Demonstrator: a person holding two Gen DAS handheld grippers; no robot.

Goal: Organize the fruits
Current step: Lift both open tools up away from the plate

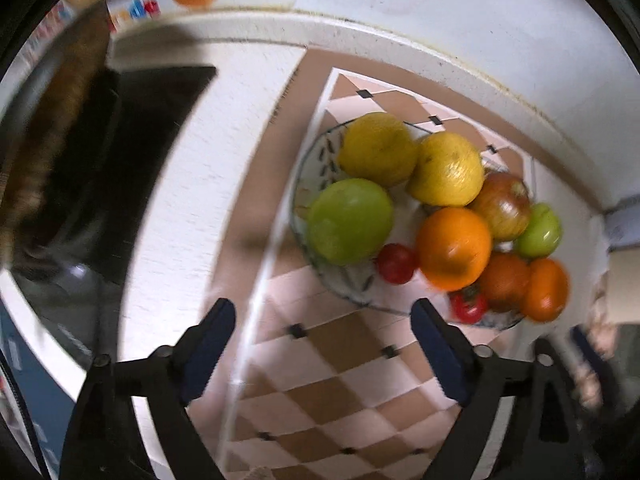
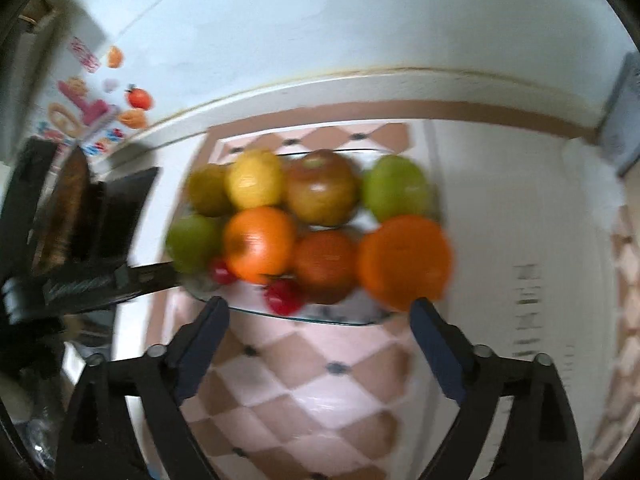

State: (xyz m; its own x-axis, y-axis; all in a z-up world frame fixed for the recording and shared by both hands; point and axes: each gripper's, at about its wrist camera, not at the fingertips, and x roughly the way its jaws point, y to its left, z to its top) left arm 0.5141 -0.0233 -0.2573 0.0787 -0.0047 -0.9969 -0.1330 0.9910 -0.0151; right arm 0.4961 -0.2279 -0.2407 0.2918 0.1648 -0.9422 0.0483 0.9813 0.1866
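Fruits [image 1: 452, 248] sit heaped on a plate [image 1: 310, 168] on the tiled bench [image 1: 320, 360], grouped so none rolls off. Left claw [image 1: 322, 344] and right claw [image 2: 320, 340] hang above, both wide and empty, clear of the plate.

So we've got a clear glass plate [image 1: 320, 152] with dark little leaf marks round its rim, piled with colour: two yellow lemons [image 1: 378, 148], a green apple [image 1: 350, 226], a bright orange [image 1: 454, 248], a streaky red-brown apple [image 1: 504, 206] and small red tomatoes [image 1: 396, 263]. Under it we see a cloth [image 1: 340, 364] in pink and tan diamonds with tiny dark squares at the corners. Our gripper fingers [image 1: 208, 344] are black with navy pads.
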